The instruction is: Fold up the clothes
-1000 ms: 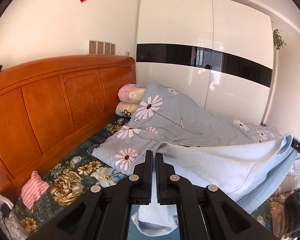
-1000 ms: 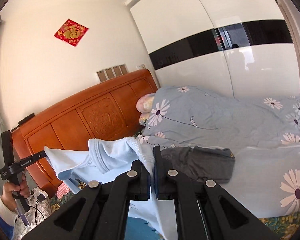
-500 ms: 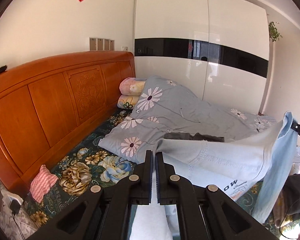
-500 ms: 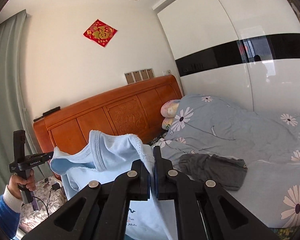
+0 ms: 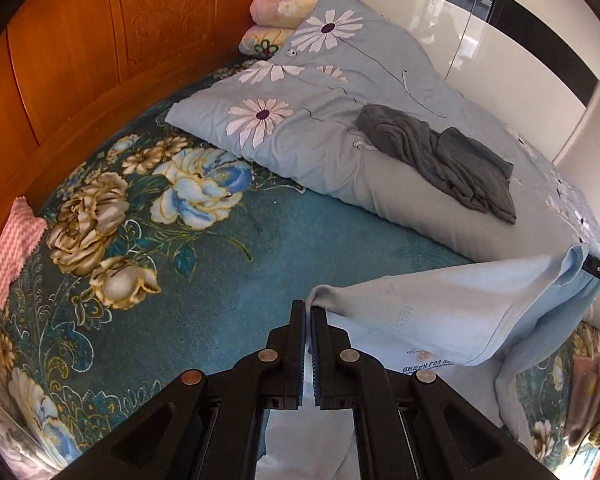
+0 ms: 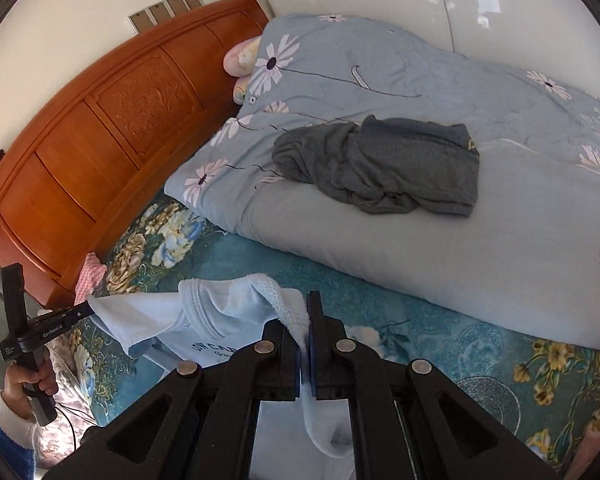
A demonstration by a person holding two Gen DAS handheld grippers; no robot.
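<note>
Stretching sideways between claws: shirt (image 5: 452,312)

My left gripper (image 5: 309,312) and right gripper (image 6: 303,320) are matt black plastic w/ ribbed blue pads (image 5: 301,360) and small coppery metal screw heads (image 5: 269,356). The light-blue shirt (image 5: 452,312) is soft matt cotton knit, ribbed at the collar (image 6: 198,308), fuzzy on the inside, w/ printed lettering. The bedspread (image 5: 260,280) is teal floral cloth, plush, slightly rough nap. Duvet (image 6: 420,80) is smooth matt cotton, daisy print. The grey garment (image 6: 380,164) is crumpled, dull knit. The headboard (image 5: 100,40) is varnished orange wood, carved, semi-gloss. The wardrobe (image 6: 500,8) is high-gloss white, reflective. Pink cloth (image 5: 14,244) has a zigzag weave, rough.
</note>
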